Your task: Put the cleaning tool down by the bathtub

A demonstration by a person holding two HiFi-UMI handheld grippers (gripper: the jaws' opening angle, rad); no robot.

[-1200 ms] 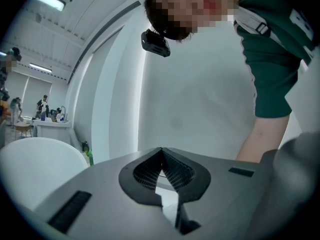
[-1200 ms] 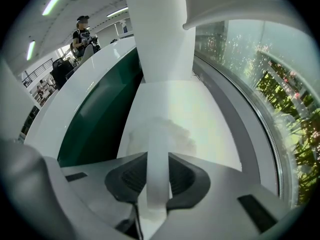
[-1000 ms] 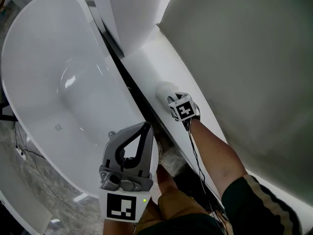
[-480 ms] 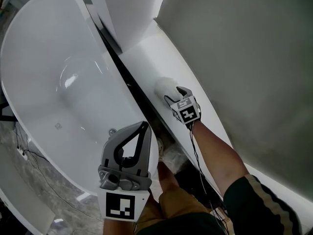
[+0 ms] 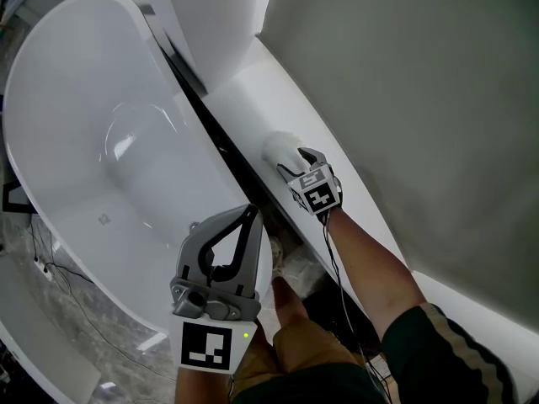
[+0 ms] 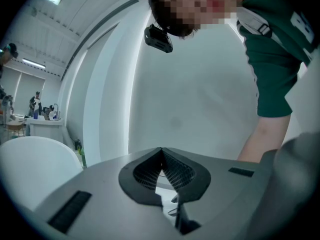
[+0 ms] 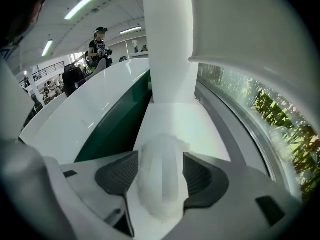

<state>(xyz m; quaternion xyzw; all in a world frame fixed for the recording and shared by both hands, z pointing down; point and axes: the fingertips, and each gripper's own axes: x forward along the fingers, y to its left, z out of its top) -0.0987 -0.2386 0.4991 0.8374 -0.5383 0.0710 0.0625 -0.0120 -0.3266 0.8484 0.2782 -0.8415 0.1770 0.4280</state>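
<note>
The cleaning tool point(image 5: 280, 148), a soft white pad, lies on the white ledge point(image 5: 278, 91) beside the bathtub point(image 5: 76, 124). My right gripper point(image 5: 295, 157) hangs just over it, pointing steeply down. In the right gripper view the tool point(image 7: 159, 184) sits between the dark pads point(image 7: 202, 176) of that gripper point(image 7: 160, 166). Its jaws have just been opening and now stand wide, with the tool resting loose between them on the ledge point(image 7: 205, 134). My left gripper point(image 5: 250, 215) is held low over the tub's near rim, shut and empty, its pads point(image 6: 172, 171) meeting at the tip.
A dark gap point(image 5: 223, 154) runs between tub and ledge. A grey wall point(image 5: 421, 99) rises right of the ledge and a white column point(image 5: 210, 23) stands at its far end. Cables point(image 5: 59, 284) lie on the floor left of the tub. A person point(image 7: 100, 46) stands far off.
The right gripper's jaws have spread apart off the white tool and the gripper has lifted slightly. The tool stays on the ledge. The left gripper has barely moved.
</note>
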